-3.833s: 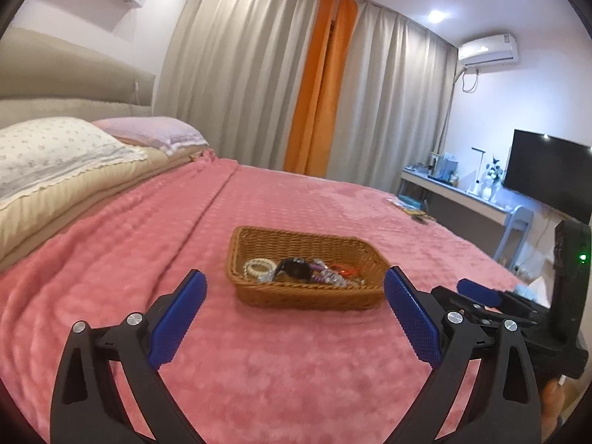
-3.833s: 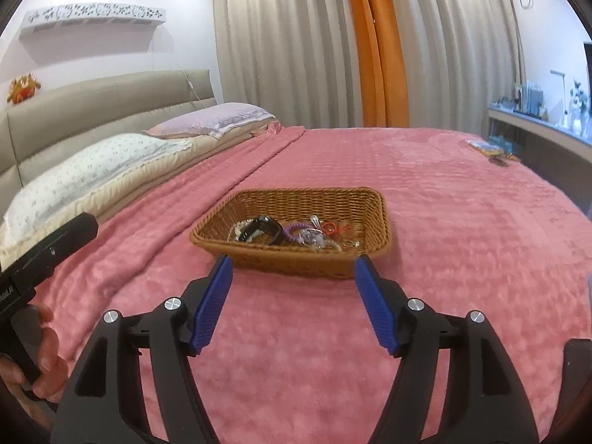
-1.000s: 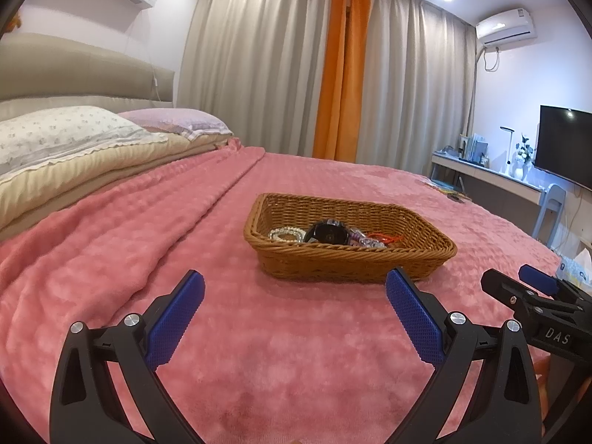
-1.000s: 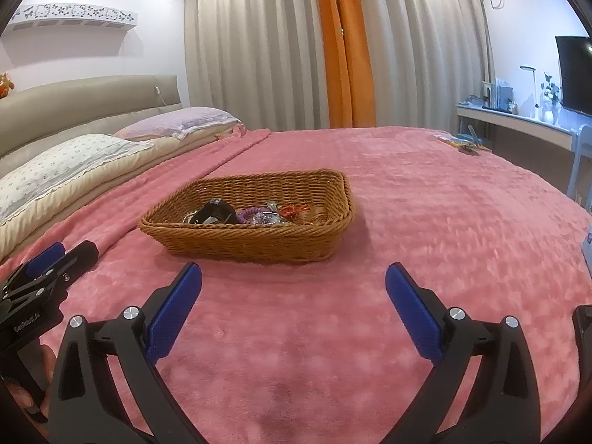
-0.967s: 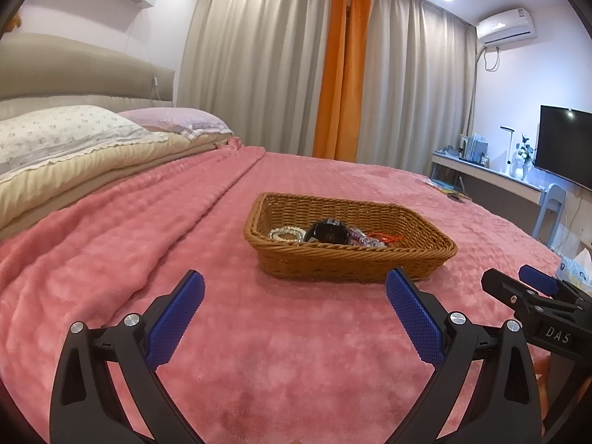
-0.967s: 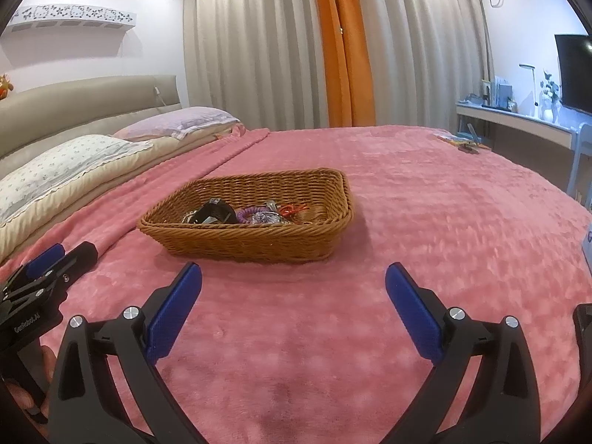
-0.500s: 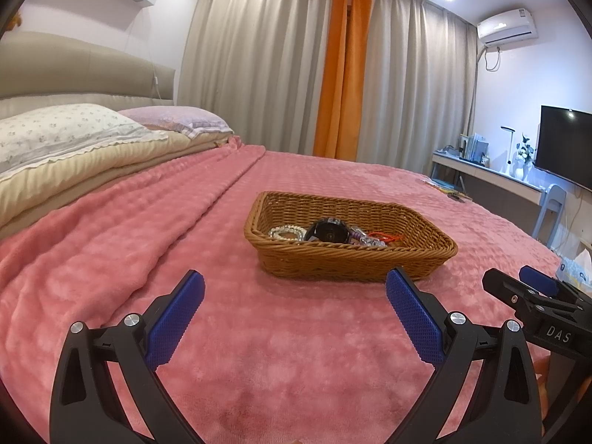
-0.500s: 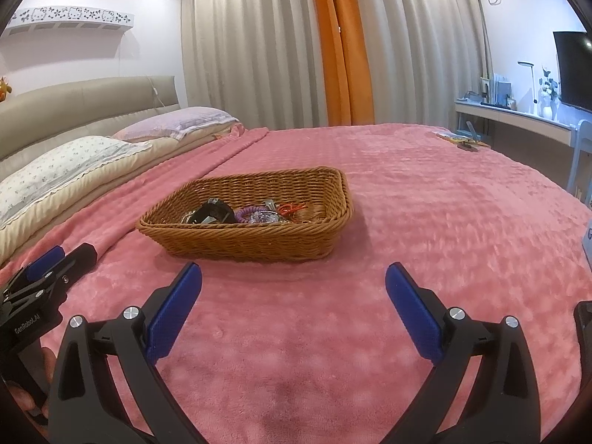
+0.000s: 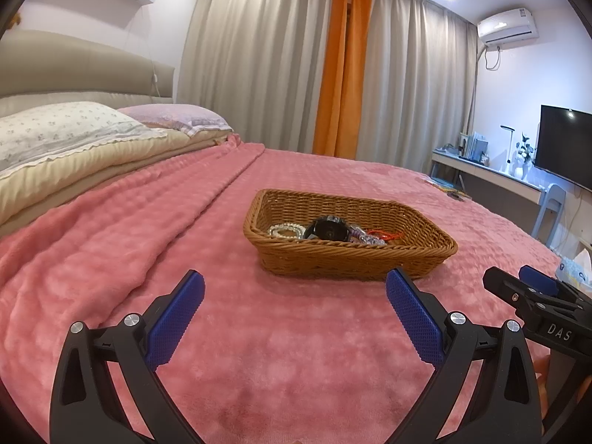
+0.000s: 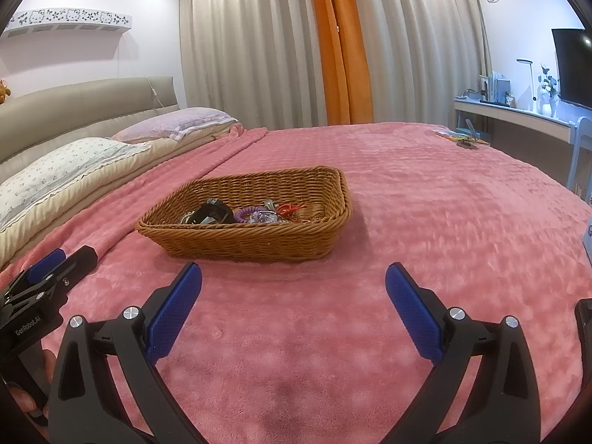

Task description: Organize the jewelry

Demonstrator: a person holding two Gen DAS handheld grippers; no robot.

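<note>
Here I have a brown wicker basket point(image 9: 347, 259) sitting on the pink blanket point(image 9: 148, 244) of the bed, ahead of both grippers and apart from them. My left gripper point(image 9: 294, 299) is spread wide, its blue pads point(image 9: 174, 318) holding nothing, low over the blanket just short of the basket's near wall. My right gripper point(image 10: 293, 298) is likewise spread wide and empty, with the basket a little to the left of its centre line.

All the jewelry I can make out lies in the basket, gathered toward the near half of its floor. From the left wrist camera I see a pale beaded bracelet point(image 9: 283, 229) at the left, a black watch point(image 9: 327, 228) tilted up beside it and touching it, then a string of clear and purple beads point(image 9: 364, 237), and an orange-red cord point(image 9: 388, 235) at the right end. From the right wrist camera the same heap shows the black watch point(image 10: 212, 212), a purple hair-tie or band point(image 10: 246, 214), the clear beads point(image 10: 262, 217) and the red cord point(image 10: 292, 208). The pieces overlap, and I cannot tell how many there are. The far half of the basket floor is bare wicker.

Each camera catches the other gripper's tip at its edge: the right one point(image 9: 532, 288) low at the right of the left view, the left one point(image 10: 48, 266) low at the left of the right view.
</note>
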